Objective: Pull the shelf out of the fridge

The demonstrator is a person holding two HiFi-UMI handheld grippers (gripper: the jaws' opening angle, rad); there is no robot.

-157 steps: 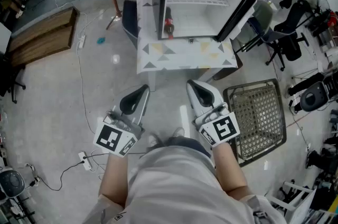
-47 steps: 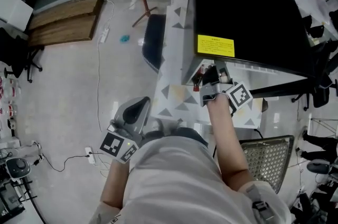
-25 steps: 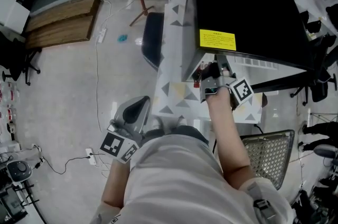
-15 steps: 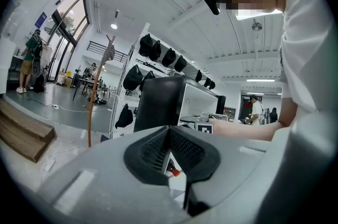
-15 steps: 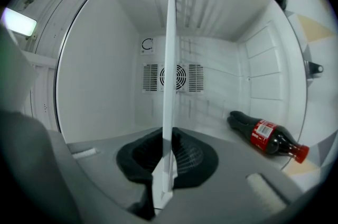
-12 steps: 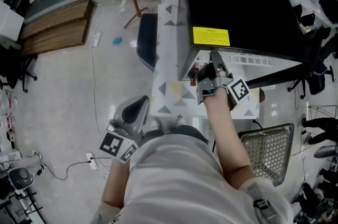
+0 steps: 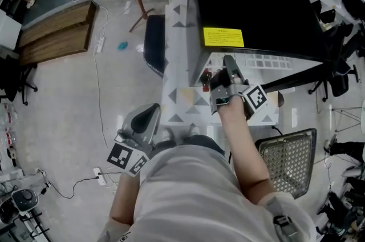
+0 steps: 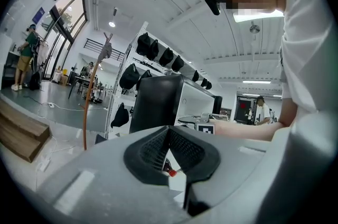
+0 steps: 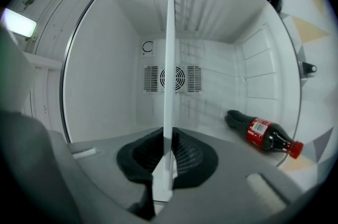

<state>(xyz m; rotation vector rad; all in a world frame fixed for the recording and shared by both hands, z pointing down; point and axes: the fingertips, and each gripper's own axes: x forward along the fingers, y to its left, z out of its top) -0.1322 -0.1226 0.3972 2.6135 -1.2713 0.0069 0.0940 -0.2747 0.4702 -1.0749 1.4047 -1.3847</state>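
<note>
Since the earliest head-view frame, my right gripper has left the lower middle of the picture and reached the mouth of the fridge, a glossy black box with a yellow label, at upper right. My left gripper hangs at lower left as before.

In the right gripper view, the dark ribbed pads are pinched on the front edge of the shelf. It is a thin white wire rack seen edge-on as an upright strip down the middle of the frame, and most of it is inside the smooth white cabinet. A round fan grille sits on the back wall. A dark plastic cola bottle with a red cap lies on its side at lower right.

My left gripper's jaws meet at the tips and hold nothing.
</note>
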